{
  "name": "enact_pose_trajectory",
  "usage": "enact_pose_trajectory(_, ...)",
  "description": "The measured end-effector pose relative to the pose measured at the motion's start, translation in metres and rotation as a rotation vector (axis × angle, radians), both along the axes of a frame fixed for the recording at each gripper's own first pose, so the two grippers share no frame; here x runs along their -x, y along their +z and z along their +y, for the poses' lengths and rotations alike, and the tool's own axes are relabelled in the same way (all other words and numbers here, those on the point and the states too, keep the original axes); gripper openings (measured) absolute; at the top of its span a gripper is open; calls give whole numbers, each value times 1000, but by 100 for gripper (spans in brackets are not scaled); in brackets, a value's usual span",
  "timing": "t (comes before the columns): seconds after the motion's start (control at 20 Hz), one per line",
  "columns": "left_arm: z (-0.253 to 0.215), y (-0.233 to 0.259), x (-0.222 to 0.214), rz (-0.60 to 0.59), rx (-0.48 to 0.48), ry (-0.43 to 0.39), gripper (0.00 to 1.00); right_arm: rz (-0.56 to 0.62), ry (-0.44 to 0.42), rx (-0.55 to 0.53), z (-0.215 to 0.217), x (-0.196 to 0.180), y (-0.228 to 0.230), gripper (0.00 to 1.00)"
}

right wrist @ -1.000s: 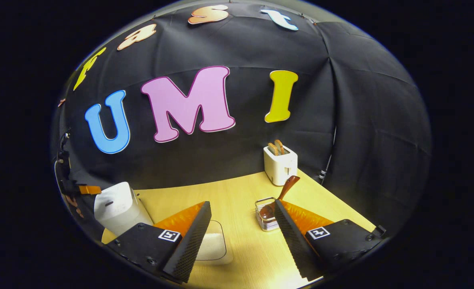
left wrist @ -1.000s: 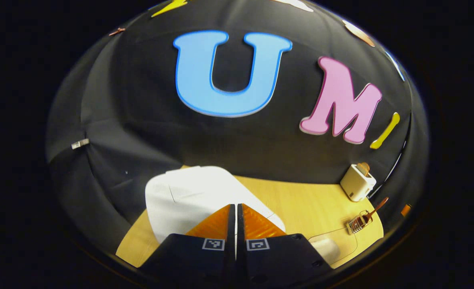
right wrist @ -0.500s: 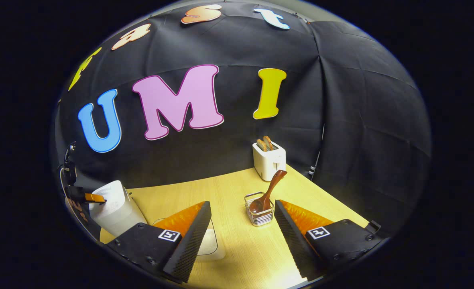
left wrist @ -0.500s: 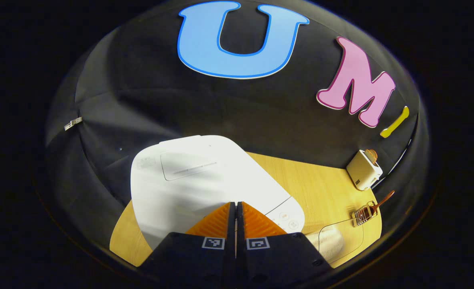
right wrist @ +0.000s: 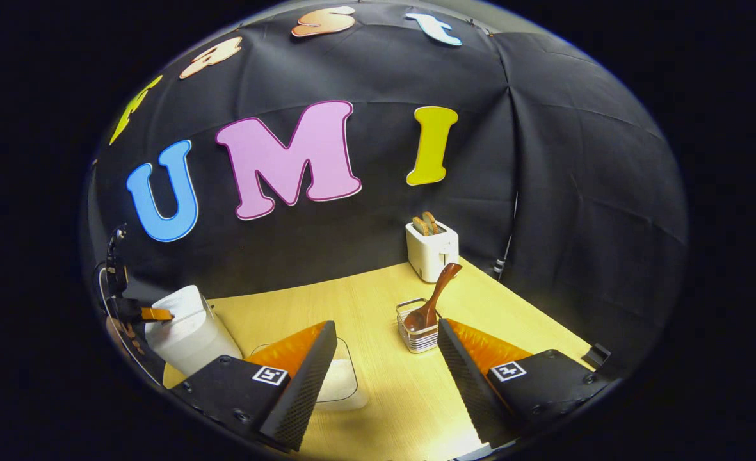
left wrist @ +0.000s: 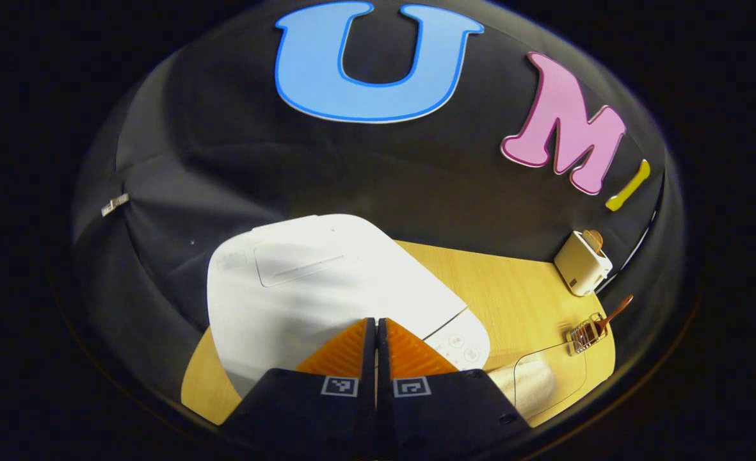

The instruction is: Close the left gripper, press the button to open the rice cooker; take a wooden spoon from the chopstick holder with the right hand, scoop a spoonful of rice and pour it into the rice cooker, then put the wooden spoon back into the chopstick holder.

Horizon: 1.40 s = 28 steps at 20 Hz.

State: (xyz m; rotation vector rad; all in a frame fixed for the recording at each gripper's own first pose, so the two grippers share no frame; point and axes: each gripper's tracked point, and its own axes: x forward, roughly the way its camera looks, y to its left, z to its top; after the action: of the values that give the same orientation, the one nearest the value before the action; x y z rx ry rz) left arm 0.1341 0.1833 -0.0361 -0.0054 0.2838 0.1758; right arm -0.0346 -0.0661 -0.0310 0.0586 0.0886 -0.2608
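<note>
Both left gripper [left wrist: 376,320] jaws closed over rice cooker [left wrist: 313,282]

one rice cooker [left wrist: 313,282]; one toaster [right wrist: 432,250]; one wooden spoon [right wrist: 434,301]; one chopstick holder [right wrist: 418,336]

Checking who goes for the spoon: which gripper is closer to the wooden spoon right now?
Right. The right gripper is open just in front of the chopstick holder holding the wooden spoon; the left gripper is shut over the rice cooker, across the table.
</note>
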Motion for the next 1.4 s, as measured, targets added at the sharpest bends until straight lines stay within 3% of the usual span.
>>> enact_pose_trajectory(0.1, -4, 42, 8, -120, -57, -3, 6, 3, 1, 6, 7, 2, -2, 98)
enact_pose_trajectory(0.25, -6, 84, 31, -204, -111, -34, 6, 5, -5, 4, 17, 4, -5, 98)
enact_pose_trajectory(0.4, -15, 101, 52, -257, -78, -82, 5, -1, -19, 1, 24, 6, -7, 98)
enact_pose_trajectory(0.75, -41, 91, 104, -303, 52, -127, 5, 26, 23, 43, 16, -4, -3, 98)
enact_pose_trajectory(1.1, -98, 70, 123, -307, 99, -110, 5, 51, 77, -14, -44, -57, 7, 98)
enact_pose_trajectory(1.2, -112, 69, 125, -305, 77, -95, 19, 59, 92, -36, -67, -70, 5, 98)
enact_pose_trajectory(1.35, -123, 70, 131, -330, 72, -47, 86, 100, 113, -76, -104, -95, -8, 98)
enact_pose_trajectory(1.4, -125, 69, 135, -334, 64, -25, 96, 108, 126, -96, -113, -105, -13, 98)
